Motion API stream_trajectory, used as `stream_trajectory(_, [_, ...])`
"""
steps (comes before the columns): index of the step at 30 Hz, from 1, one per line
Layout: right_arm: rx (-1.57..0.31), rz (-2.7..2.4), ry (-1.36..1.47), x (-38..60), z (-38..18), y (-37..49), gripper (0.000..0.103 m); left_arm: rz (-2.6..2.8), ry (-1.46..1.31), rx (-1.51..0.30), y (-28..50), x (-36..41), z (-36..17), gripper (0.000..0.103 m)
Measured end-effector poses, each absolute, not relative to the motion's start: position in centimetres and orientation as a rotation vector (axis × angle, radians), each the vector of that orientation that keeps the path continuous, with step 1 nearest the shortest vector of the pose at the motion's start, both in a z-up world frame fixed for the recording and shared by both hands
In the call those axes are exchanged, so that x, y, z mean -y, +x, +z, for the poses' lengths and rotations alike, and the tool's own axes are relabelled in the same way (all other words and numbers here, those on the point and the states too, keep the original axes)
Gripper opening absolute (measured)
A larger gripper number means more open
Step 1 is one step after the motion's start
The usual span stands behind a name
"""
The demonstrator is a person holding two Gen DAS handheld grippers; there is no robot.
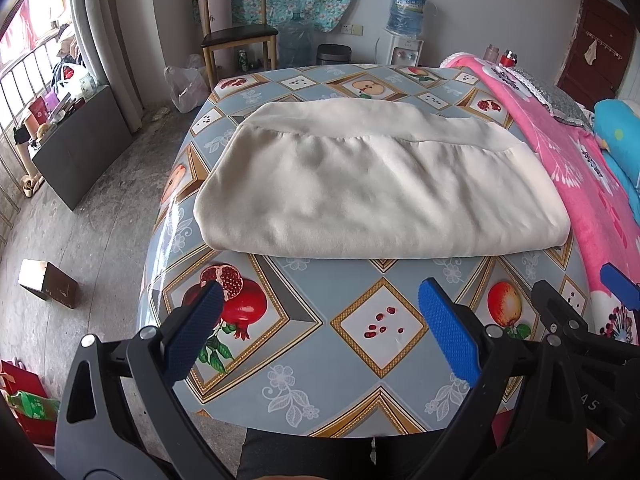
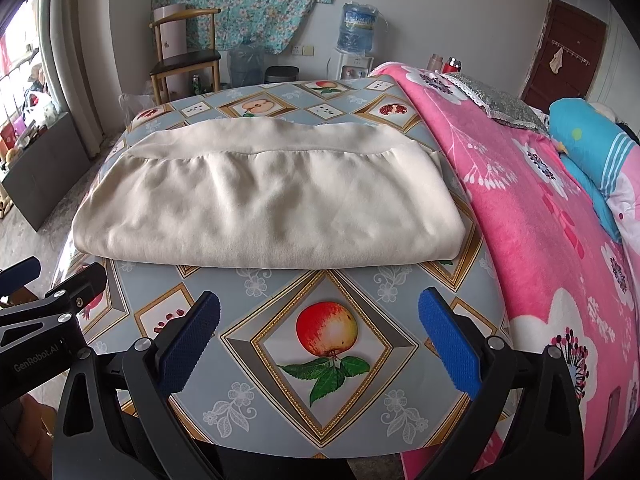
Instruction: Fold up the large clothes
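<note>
Cream garment (image 1: pixel 372 192) lies folded flat (faintly wrinkled) on the tablecloth (image 1: pixel 360 344).

Both the left gripper (image 1: pixel 320 312) and right gripper (image 2: pixel 320 320) have black angular frames with silver screws. Their fingers (image 2: pixel 448 344) carry blue knurled pads. White "GenRobot.AI" lettering marks one black body.

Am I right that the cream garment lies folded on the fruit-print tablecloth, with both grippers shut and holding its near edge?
Not quite. The cream garment does lie folded on the fruit-print tablecloth, but the left gripper and right gripper are both open, short of its near edge, holding nothing, as both wrist views show.
</note>
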State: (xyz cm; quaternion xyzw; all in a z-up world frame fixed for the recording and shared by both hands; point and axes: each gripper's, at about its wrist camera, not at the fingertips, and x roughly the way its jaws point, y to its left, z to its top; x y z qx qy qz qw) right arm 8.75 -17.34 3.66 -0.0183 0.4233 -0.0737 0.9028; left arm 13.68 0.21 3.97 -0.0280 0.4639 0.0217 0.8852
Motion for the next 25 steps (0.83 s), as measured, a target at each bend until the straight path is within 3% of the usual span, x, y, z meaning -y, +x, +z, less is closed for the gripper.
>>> stream_trajectory(25, [-0.870, -0.155, -0.036, 17.52, 3.41, 8.61, 0.097, 0.043, -0.059, -0.955, 13.95, -0.43, 4.04, 0.094])
